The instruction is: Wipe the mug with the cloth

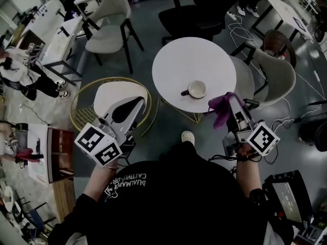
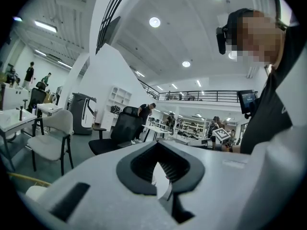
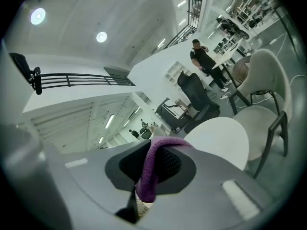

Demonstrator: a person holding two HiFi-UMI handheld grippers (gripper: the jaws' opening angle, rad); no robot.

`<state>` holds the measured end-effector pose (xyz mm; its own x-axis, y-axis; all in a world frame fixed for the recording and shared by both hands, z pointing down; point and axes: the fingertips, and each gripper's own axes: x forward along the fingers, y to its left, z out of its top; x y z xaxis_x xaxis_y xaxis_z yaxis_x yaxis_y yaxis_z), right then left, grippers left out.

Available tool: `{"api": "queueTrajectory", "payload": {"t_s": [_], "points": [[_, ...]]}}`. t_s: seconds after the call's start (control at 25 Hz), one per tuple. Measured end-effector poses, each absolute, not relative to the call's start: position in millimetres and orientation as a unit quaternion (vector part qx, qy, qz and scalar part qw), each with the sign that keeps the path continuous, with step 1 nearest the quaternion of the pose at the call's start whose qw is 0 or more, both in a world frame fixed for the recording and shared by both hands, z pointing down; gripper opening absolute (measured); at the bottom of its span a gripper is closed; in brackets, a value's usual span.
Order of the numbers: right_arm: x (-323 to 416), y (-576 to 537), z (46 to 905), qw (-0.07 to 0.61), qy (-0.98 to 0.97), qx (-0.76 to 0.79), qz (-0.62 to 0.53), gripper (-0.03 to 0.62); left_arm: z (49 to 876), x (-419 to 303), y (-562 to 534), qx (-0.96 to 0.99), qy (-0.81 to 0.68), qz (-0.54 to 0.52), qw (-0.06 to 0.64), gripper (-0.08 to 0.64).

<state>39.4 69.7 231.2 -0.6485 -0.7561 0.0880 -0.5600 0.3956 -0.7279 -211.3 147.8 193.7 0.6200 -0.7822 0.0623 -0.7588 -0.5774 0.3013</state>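
The mug (image 1: 196,89) sits on the round white table (image 1: 173,60), close to the edge nearest the person. Its dark handle points left.

The right gripper (image 1: 230,100) is pinched tight on a purple cloth (image 1: 219,111). The cloth hangs down at the table's rim, just beside the mug but not touching it. In the right gripper view the cloth runs up between the two jaws and flops over the top.

The left gripper (image 1: 139,103) is closed all the way and has nothing in it. It is off to the left, well apart from the mug, over a white seat in a gold wire frame (image 1: 102,93).

A light shoe (image 1: 188,137) pokes out on the grey floor near the table. A pale chair (image 1: 278,75) stands right against the table on the right. A black office chair (image 1: 184,17) is on the far side. White cables (image 1: 240,32) lie on the floor near it.
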Motion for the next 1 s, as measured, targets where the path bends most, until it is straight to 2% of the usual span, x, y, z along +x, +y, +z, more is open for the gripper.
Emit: {"api": "queueTrajectory", "payload": {"t_s": [0.36, 0.48, 0.56, 0.72, 0.88, 1.0], "points": [[47.4, -48.0, 224.6, 0.089, 0.852, -0.351, -0.378, 0.032, 216.3, -184.6, 62.2, 0.866, -0.465, -0.036, 0.180, -0.002], [52.4, -82.1, 230.0, 0.077, 0.854, -0.346, -0.381, 0.032, 225.7, -172.0, 45.9, 0.874, -0.464, -0.032, 0.140, -0.002], [54.2, -104.1, 235.3, 0.071, 0.855, -0.337, -0.388, 0.032, 250.7, -159.7, 33.5, 0.878, -0.463, 0.009, 0.126, -0.002], [53.3, -131.6, 250.3, 0.049, 0.856, -0.315, -0.406, 0.032, 325.1, -136.2, 15.2, 0.870, -0.451, 0.111, 0.163, -0.003], [59.8, -143.3, 270.9, 0.027, 0.857, -0.303, -0.417, 0.032, 377.3, -119.5, -2.9, 0.858, -0.448, 0.160, 0.193, 0.000], [60.3, -142.4, 282.5, 0.019, 0.856, -0.291, -0.427, 0.032, 401.2, -106.4, -10.6, 0.859, -0.427, 0.192, 0.208, 0.106]]}}
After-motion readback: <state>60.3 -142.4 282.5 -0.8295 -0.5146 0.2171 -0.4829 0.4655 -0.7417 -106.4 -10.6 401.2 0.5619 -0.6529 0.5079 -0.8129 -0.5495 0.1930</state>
